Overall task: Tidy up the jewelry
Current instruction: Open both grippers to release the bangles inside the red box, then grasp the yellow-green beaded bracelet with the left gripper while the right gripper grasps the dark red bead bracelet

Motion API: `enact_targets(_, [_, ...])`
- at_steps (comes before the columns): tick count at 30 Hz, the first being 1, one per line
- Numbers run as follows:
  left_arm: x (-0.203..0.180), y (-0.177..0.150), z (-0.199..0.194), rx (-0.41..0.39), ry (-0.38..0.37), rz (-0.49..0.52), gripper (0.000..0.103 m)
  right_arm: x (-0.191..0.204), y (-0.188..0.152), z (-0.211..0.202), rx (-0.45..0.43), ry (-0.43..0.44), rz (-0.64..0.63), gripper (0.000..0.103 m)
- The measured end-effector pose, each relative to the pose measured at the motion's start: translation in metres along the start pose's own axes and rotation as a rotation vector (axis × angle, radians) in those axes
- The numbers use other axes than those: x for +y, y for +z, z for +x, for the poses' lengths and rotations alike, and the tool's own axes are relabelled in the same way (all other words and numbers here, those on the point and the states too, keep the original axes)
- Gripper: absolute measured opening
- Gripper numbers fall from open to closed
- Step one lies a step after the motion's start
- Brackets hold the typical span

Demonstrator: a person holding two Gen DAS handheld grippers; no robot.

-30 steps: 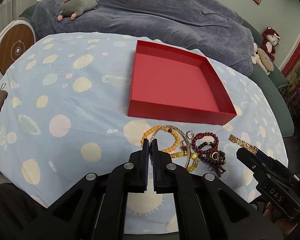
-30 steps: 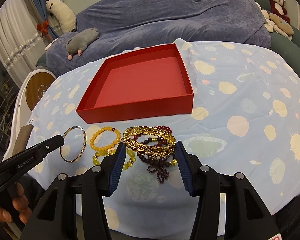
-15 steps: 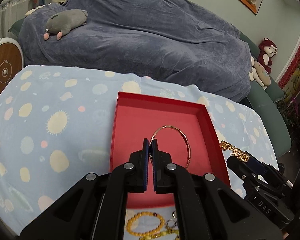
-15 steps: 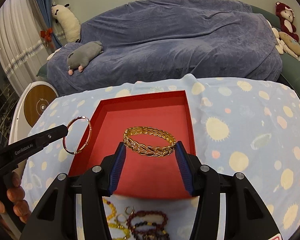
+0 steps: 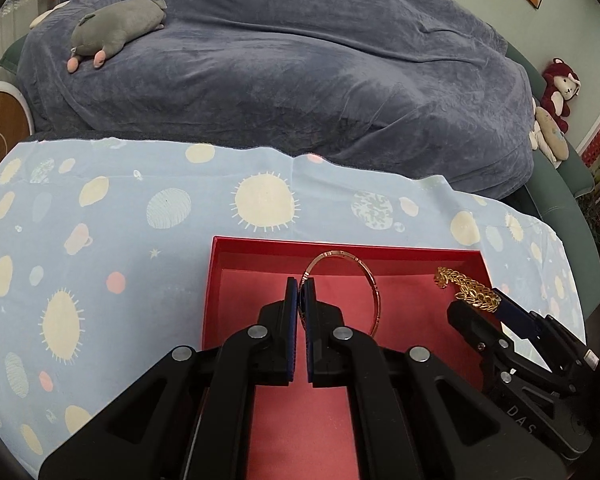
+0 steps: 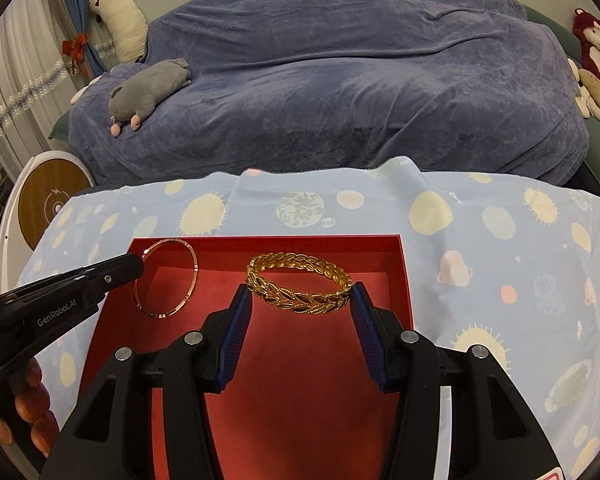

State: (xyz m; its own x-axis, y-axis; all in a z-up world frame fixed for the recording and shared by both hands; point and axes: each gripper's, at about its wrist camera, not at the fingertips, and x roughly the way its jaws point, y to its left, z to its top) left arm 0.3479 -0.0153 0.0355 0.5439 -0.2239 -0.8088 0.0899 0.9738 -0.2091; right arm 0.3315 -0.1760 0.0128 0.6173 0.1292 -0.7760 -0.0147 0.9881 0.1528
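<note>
Thin rose-gold bangle (image 5: 370, 280), gold leaf-link bracelet (image 6: 300, 288), seemingly above red box (image 6: 396, 256)

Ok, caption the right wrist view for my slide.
Right claw holds a gold leaf bracelet over the red box; left claw pinches a thin bangle.

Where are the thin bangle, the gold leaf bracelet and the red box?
Thin bangle (image 5: 374, 292): left wrist view, its right rim.
Gold leaf bracelet (image 6: 300, 302): right wrist view, its near band.
Red box (image 6: 404, 280): right wrist view, its right wall.
</note>
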Motion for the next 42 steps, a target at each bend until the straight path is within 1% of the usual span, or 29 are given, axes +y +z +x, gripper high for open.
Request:
enact_targets(4, [0.003,-0.001,0.014,0.028,0.015,-0.010,0.004,0.001,-0.002,0.017,0.047,-0.008,-0.006,0.050])
enact_targets(6, [0.004,-0.001,0.018,0.037,0.015,-0.014,0.004,0.001,-0.002,0.020,0.056,-0.009,-0.003,0.051])
enact_targets(8, [0.005,-0.002,0.017,0.031,0.025,-0.019,0.013,0.002,-0.002,0.016,0.045,-0.017,0.002,0.058])
enact_targets(9, [0.005,-0.002,0.014,0.030,0.021,-0.021,0.028,0.001,-0.003,0.013,0.037,-0.017,0.005,0.062])
enact_targets(10, [0.005,-0.003,0.011,0.023,0.023,-0.026,0.039,0.000,-0.003,0.008,0.033,-0.014,0.009,0.063])
enact_targets(11, [0.006,-0.003,0.007,0.009,0.023,-0.031,0.041,-0.001,-0.004,0.003,0.028,-0.010,0.015,0.063])
enact_targets(15, [0.007,-0.010,-0.017,-0.020,0.008,-0.037,0.041,-0.008,-0.012,-0.024,0.003,-0.002,0.049,0.063])
enact_targets(16, [0.006,-0.013,-0.024,-0.030,0.016,-0.031,0.042,-0.009,-0.016,-0.033,-0.003,-0.002,0.055,0.063])
enact_targets(18, [0.006,-0.021,-0.040,-0.042,0.013,-0.019,0.042,-0.009,-0.025,-0.050,-0.014,-0.003,0.058,0.063])
enact_targets(20, [0.008,-0.031,-0.057,-0.048,0.008,-0.033,0.042,-0.008,-0.037,-0.068,-0.025,-0.012,0.053,0.063])
enact_targets(26, [0.014,-0.077,-0.102,-0.045,0.017,-0.028,0.044,-0.005,-0.085,-0.117,-0.026,-0.025,0.043,0.064])
enact_targets(29, [0.016,-0.109,-0.119,-0.040,0.030,-0.027,0.047,-0.009,-0.116,-0.134,0.000,-0.024,0.069,0.066])
enact_targets(31, [0.018,-0.130,-0.126,-0.019,0.038,-0.024,0.050,-0.011,-0.138,-0.144,0.012,-0.034,0.084,0.066])
enact_targets(33, [0.020,-0.151,-0.130,-0.002,0.045,-0.021,0.050,-0.014,-0.159,-0.152,0.029,-0.035,0.106,0.066])
enact_targets(37, [0.023,-0.192,-0.133,0.058,0.041,-0.040,0.051,-0.019,-0.196,-0.162,0.056,-0.054,0.138,0.066])
enact_targets(40, [0.019,-0.217,-0.131,0.096,0.035,-0.049,0.051,-0.021,-0.217,-0.167,0.071,-0.065,0.154,0.066])
enact_targets(42, [0.014,-0.228,-0.127,0.113,0.037,-0.044,0.051,-0.022,-0.227,-0.170,0.079,-0.068,0.164,0.066])
